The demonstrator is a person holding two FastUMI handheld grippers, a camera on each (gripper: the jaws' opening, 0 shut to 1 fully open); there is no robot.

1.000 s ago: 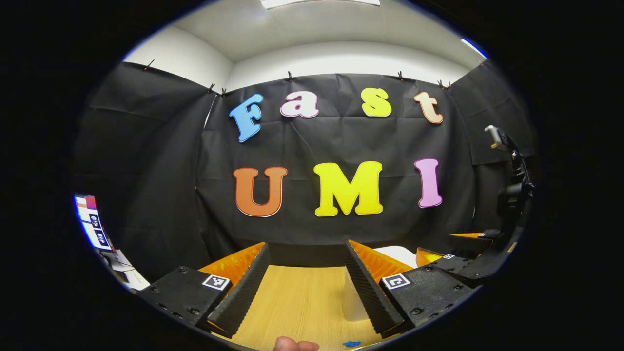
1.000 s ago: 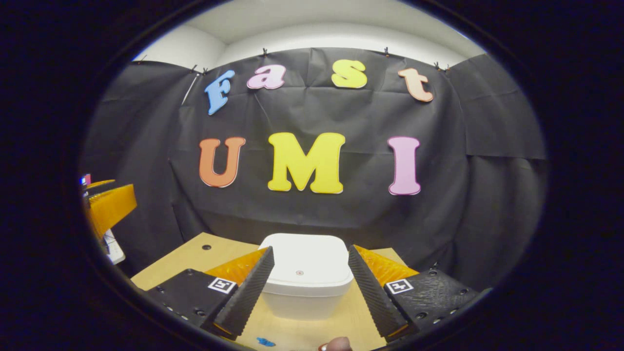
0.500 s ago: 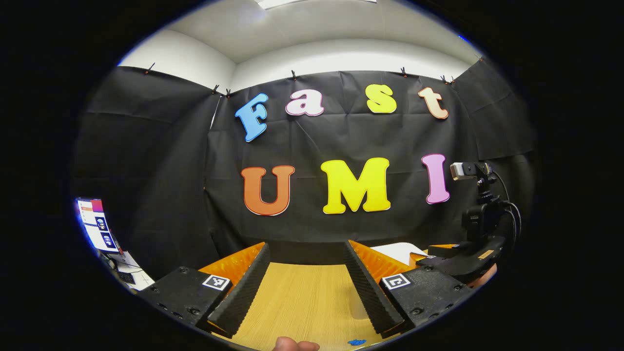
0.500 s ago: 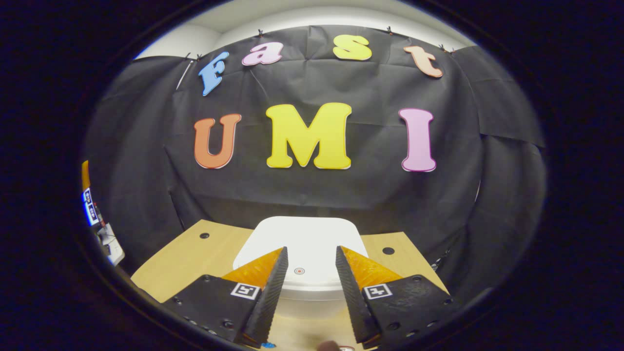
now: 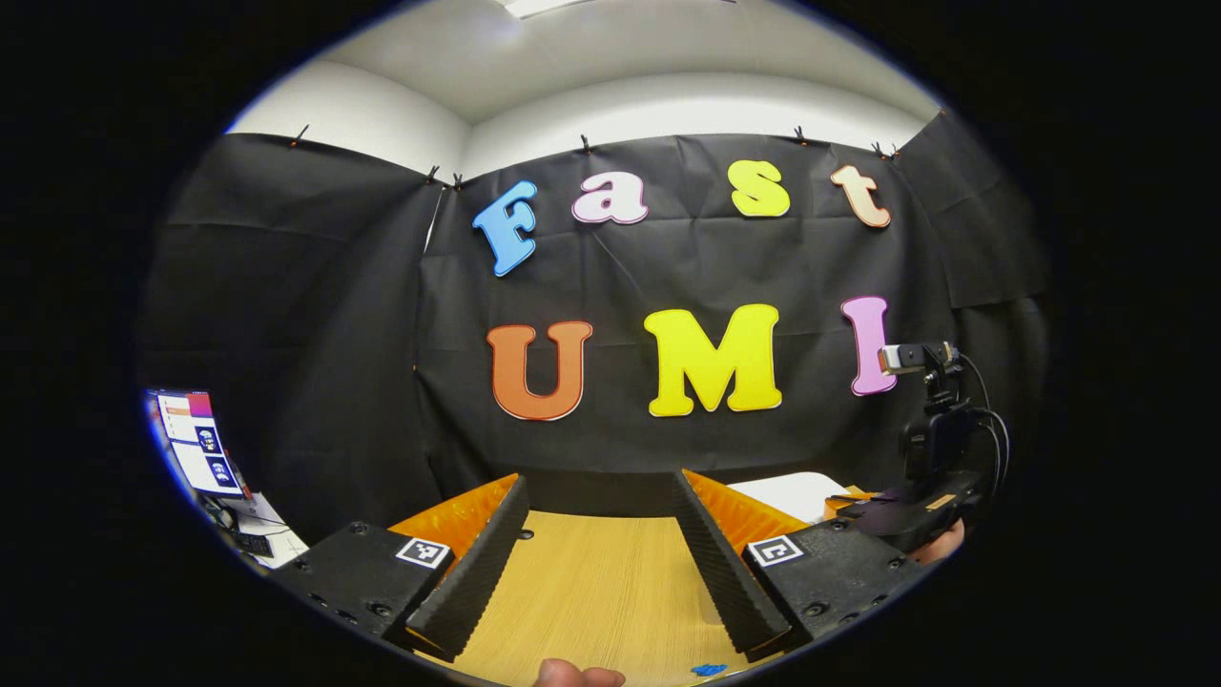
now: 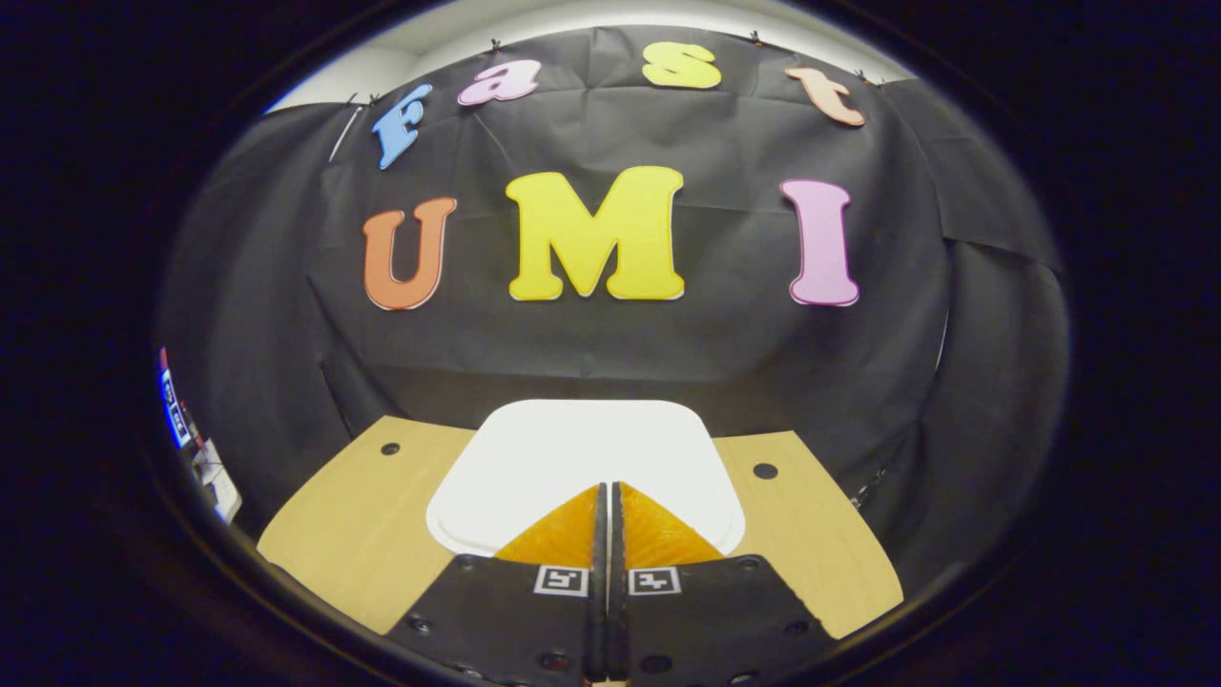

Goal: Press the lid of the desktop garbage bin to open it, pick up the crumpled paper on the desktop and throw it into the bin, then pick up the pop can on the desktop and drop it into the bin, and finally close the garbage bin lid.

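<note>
In the right gripper view the white garbage bin (image 6: 572,448) stands near the back of the wooden desktop with its lid down. My right gripper (image 6: 607,489) is shut with nothing in it, its fingertips together just above the front half of the lid; I cannot tell whether they touch it. In the left gripper view my left gripper (image 5: 599,487) is open over bare wood, nothing between its fingers. A corner of the bin's white lid (image 5: 787,493) shows at the right, with the other gripper's body (image 5: 906,515) and a hand over it.
The wooden desktop (image 6: 334,520) ends at the black cloth wall close behind the bin; two round holes sit near its back corners. A screen (image 5: 196,444) and some clutter lie beyond the table's left edge. A small blue mark (image 5: 708,670) lies on the wood near me.
My right gripper moved forward and down over the bin lid while its fingers went from open to shut. The left gripper stayed open, its view shifting slightly.
</note>
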